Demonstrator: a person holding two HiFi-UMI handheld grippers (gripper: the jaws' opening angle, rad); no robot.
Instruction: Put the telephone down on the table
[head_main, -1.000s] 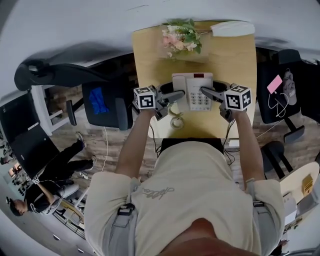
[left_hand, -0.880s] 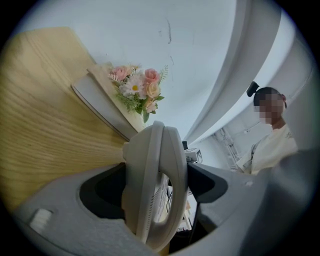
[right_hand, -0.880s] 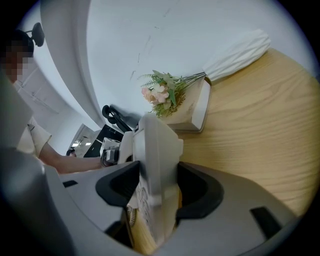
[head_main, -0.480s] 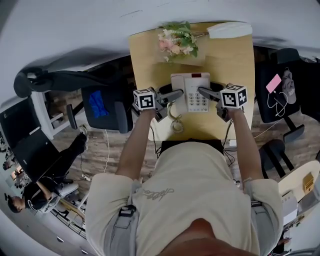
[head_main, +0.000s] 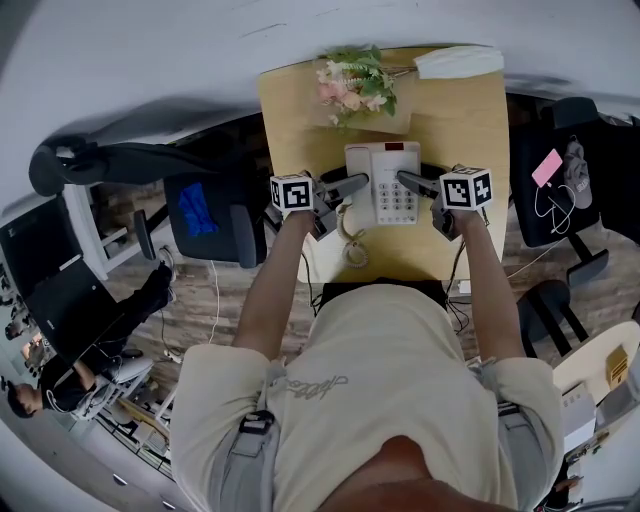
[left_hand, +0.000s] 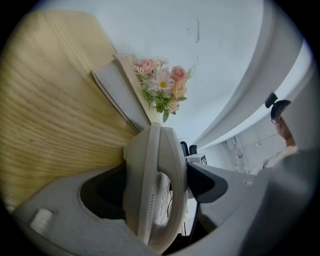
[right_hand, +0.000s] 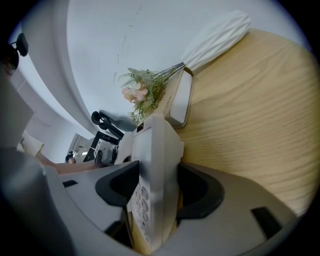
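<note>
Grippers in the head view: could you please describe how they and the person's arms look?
The left gripper and the right gripper are each light grey, with two long tapering jaws lined with dark pads. Each carries a white cube printed with black square markers. The person wears a beige short-sleeved T-shirt, so the forearms are uncovered.

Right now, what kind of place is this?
Probably an office. A wooden desk, a push-button telephone with a coiled cord, and a dark swivel chair beside the desk all point to that.
</note>
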